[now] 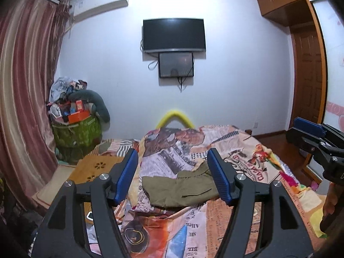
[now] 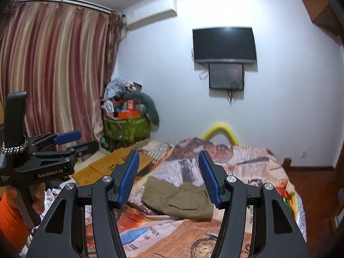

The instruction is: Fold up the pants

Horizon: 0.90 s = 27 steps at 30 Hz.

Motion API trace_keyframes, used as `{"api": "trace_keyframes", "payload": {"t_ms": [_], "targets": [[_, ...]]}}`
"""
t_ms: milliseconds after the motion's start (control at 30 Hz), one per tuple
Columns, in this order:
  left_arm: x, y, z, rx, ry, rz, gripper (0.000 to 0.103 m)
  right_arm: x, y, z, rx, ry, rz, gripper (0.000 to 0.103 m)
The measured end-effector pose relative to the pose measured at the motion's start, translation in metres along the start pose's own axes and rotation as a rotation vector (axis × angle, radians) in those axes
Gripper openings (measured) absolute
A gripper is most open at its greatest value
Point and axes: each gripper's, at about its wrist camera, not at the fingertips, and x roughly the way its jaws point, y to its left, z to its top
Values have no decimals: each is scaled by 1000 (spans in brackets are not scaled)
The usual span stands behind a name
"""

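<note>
Beside the bed [image 1: 247, 215], a green bag [image 1: 77, 133] brims with boxes; both hand-held grippers gape empty.

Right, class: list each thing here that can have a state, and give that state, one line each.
pants: folded, lying on the bed, not held
left gripper: open, nothing between its fingers
right gripper: open, nothing between its fingers
television: screen dark
curtain: drawn closed
</note>
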Motion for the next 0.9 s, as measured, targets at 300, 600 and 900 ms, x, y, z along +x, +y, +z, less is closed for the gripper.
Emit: {"api": "trace_keyframes", "payload": {"t_ms": [300,600,900], "targets": [[-47,-11,-1,-9,-96,-15,85,-24,9,-3,27,-45,-29,70],[-60,-8,-1,-49,-128,-25,102,-33,16,-4,34,-68,-79,96],[-55,-6,-5,-71,-112,-21,103,-39,15,-8,50,-73,-93,102]]}}
